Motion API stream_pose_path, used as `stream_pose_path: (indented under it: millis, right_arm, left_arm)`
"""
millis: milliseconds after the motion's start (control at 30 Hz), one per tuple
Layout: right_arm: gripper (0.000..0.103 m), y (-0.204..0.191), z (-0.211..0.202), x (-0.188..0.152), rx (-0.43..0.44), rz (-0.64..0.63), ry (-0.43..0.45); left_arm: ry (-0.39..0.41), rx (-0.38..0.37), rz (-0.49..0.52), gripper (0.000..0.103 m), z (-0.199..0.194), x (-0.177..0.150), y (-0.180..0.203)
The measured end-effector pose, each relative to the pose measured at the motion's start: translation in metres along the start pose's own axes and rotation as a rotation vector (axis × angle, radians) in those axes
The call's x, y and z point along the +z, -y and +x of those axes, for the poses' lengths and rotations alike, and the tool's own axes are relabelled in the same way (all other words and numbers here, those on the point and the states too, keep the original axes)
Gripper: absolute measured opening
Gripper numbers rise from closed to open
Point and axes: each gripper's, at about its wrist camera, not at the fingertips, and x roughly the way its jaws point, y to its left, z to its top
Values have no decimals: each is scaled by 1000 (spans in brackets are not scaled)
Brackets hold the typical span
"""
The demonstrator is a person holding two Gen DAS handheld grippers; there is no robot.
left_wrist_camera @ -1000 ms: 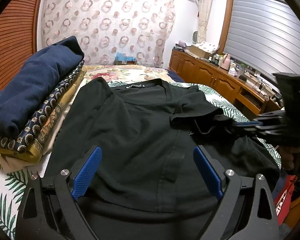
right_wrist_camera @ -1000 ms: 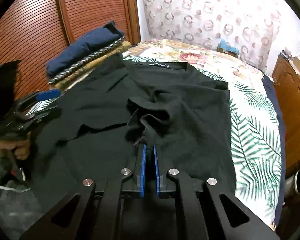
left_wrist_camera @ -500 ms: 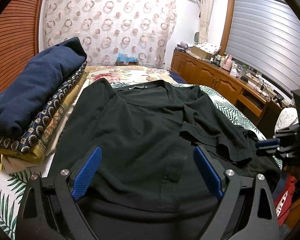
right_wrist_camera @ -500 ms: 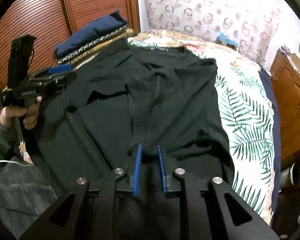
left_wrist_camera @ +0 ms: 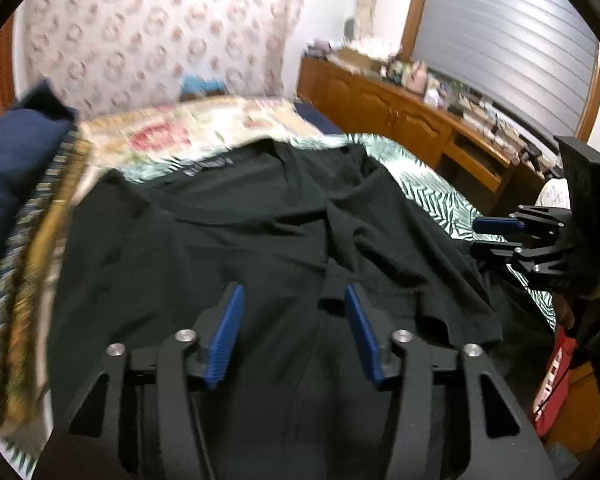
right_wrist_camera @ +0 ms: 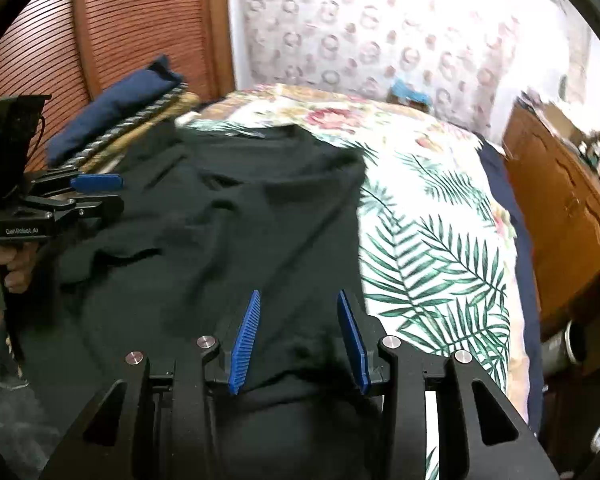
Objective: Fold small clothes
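Observation:
A black T-shirt (left_wrist_camera: 228,248) lies spread on the bed with its collar at the far end; it also shows in the right wrist view (right_wrist_camera: 236,232). Its right sleeve (left_wrist_camera: 400,272) lies folded in over the body. My left gripper (left_wrist_camera: 294,300) is open and empty above the shirt's lower middle, its right pad by the folded sleeve's edge. My right gripper (right_wrist_camera: 298,308) is open and empty above the shirt's lower right part. Each gripper shows in the other's view, the right (left_wrist_camera: 496,236) and the left (right_wrist_camera: 100,194).
A stack of folded clothes (left_wrist_camera: 16,184) with a navy piece on top sits left of the shirt, also in the right wrist view (right_wrist_camera: 120,104). The leaf-print bedspread (right_wrist_camera: 440,248) lies bare to the right. A wooden cabinet (left_wrist_camera: 400,120) runs along the right wall.
My right gripper has opened, let go of the sleeve and drawn back to the right. My left gripper's jaws have narrowed and it has moved right and forward over the shirt.

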Motion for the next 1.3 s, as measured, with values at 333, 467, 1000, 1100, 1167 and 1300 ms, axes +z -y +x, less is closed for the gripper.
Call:
stream_pose_path:
  millis: [333, 467, 1000, 1100, 1167, 1300]
  right_arm:
    - [42, 17, 30, -11, -41, 68, -57]
    - [56, 19, 30, -11, -51, 88, -38]
    - [61, 27, 36, -1, -34, 76, -44]
    - [61, 28, 36, 13, -20, 58, -21]
    - [61, 29, 41, 24, -9, 46, -12]
    - [61, 30, 58, 42, 9, 24, -15]
  left_arm:
    - [-123, -33, 69, 21, 46, 6, 25]
    - [-65, -30, 60, 5, 22, 11, 22]
    - [-50, 191, 92, 61, -21, 33, -55]
    - [-51, 283, 103, 61, -18, 47, -74]
    - [-65, 302, 105, 61, -14, 55, -84]
    - [-128, 312, 92, 50, 4, 72, -103]
